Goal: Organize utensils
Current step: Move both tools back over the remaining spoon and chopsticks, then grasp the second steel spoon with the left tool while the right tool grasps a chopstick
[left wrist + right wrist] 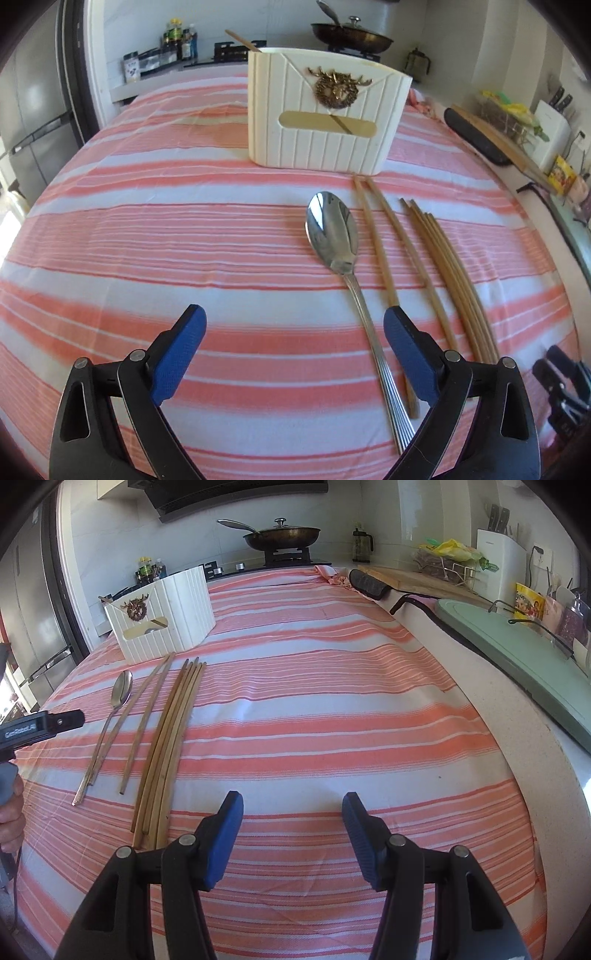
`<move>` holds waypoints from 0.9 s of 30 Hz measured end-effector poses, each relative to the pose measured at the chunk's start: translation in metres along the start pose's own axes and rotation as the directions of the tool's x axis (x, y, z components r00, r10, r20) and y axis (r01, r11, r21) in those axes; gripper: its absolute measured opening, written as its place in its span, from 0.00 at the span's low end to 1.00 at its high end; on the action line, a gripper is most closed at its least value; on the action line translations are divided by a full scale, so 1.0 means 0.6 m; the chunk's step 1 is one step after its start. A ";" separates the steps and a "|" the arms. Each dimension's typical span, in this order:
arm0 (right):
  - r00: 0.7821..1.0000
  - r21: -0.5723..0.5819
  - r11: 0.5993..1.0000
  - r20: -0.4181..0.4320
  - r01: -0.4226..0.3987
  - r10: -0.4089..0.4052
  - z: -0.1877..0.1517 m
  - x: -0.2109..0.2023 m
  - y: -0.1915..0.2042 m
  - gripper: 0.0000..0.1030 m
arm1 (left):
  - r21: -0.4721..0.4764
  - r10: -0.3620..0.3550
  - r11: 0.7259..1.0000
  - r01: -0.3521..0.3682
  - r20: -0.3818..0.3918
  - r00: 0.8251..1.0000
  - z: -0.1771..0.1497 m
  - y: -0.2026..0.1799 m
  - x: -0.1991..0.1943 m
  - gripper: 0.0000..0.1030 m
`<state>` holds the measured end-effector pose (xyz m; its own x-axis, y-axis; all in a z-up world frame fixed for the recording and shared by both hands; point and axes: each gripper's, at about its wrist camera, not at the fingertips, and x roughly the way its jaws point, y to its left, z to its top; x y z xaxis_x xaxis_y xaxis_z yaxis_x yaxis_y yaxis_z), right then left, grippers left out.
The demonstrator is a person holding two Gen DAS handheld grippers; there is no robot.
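A steel spoon (334,232) lies on the striped cloth in front of a white utensil holder (325,110) that has a chopstick sticking out. Right of the spoon lie two loose chopsticks (391,236) and a bundle of several chopsticks (458,266). My left gripper (295,328) is open and empty, above the cloth, its right finger over the spoon's handle. My right gripper (293,812) is open and empty, right of the bundle (173,731). The right wrist view also shows the spoon (122,690) and the holder (166,624).
The pink-striped cloth (332,709) covers the counter. A green board (517,657), a wooden board (417,578), a knife block (498,561) and jars stand along the right. A stove with a pan (282,535) is at the back.
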<state>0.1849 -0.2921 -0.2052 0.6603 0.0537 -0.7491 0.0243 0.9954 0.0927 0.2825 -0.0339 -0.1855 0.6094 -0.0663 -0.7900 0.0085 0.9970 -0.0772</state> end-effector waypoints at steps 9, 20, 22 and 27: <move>0.985 -0.009 0.986 -0.061 -0.164 0.164 0.021 0.002 0.020 0.56 | 0.044 0.046 0.998 -0.046 -0.010 0.999 0.004 -0.014 0.032 0.62; 0.932 -0.087 0.952 -0.250 -0.292 0.263 0.082 0.088 0.103 0.13 | 0.054 0.040 0.998 -0.040 0.003 0.999 -0.006 -0.002 0.018 0.12; 0.935 -0.112 0.955 -0.265 -0.274 0.237 0.085 0.089 0.110 0.13 | 0.041 0.068 0.997 -0.069 0.008 0.998 -0.008 0.006 0.015 0.12; 0.967 -0.259 0.954 -0.237 -0.151 0.089 0.083 0.093 0.137 0.09 | -0.013 0.134 0.991 -0.134 0.005 0.991 -0.008 0.031 0.014 0.10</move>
<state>0.2613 -0.2112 -0.2067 0.4631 0.1593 -0.8719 -0.2715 0.9619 0.0316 0.2837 -0.0164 -0.1963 0.6093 0.0679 -0.7900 -0.0834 0.9963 0.0214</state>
